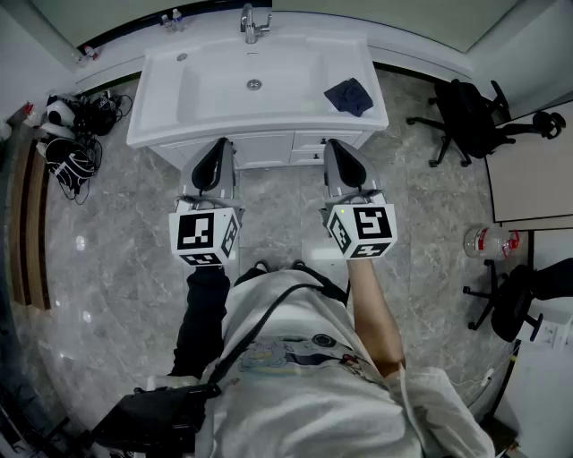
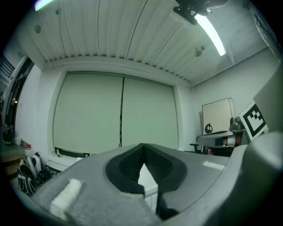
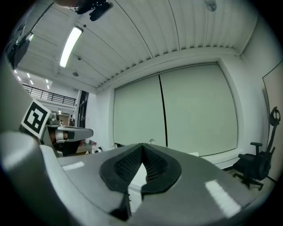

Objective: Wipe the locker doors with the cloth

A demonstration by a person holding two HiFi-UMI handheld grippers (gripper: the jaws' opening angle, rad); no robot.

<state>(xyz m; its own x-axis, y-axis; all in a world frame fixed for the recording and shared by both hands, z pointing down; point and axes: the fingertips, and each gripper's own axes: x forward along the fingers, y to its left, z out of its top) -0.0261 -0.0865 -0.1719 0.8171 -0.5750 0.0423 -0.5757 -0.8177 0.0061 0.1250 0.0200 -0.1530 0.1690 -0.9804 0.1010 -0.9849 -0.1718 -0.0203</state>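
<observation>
Grey veined marble floor (image 1: pixel 116 233) fills the head view, with a white washbasin cabinet (image 1: pixel 161 107) standing at 12 o'clock and a chrome tap (image 1: pixel 252 22) at its far edge. The dark blue crumpled cloth (image 1: pixel 349 95) lies on the basin's right-hand ledge, at about 1 o'clock from the drain, touched by neither gripper. White cabinet doors (image 1: pixel 269 148) face the person just below the basin rim.

The left gripper (image 1: pixel 218 148) and the right gripper (image 1: pixel 338 145) are held side by side in front of the person, pointing towards 12 o'clock at the cabinet front, each with its marker cube nearest the body. In the left gripper view the left gripper (image 2: pixel 142 150) has its black ribbed pads (image 2: pixel 128 163) clenched together at the tips with nothing between them. The right gripper view shows the same for the right gripper (image 3: pixel 142 150): pads (image 3: pixel 126 163) pressed tip to tip, empty. Both views look up past the jaws at a pale window blind (image 2: pixel 93 110) and a ribbed white ceiling (image 3: pixel 146 31).

At 9 o'clock a tangle of black cables and headsets (image 1: pixel 76 134) lies on the floor. At 2 o'clock stands a black office chair (image 1: pixel 470 116), and at 3 o'clock a clear plastic bottle (image 1: pixel 488 241) lies on its side.
</observation>
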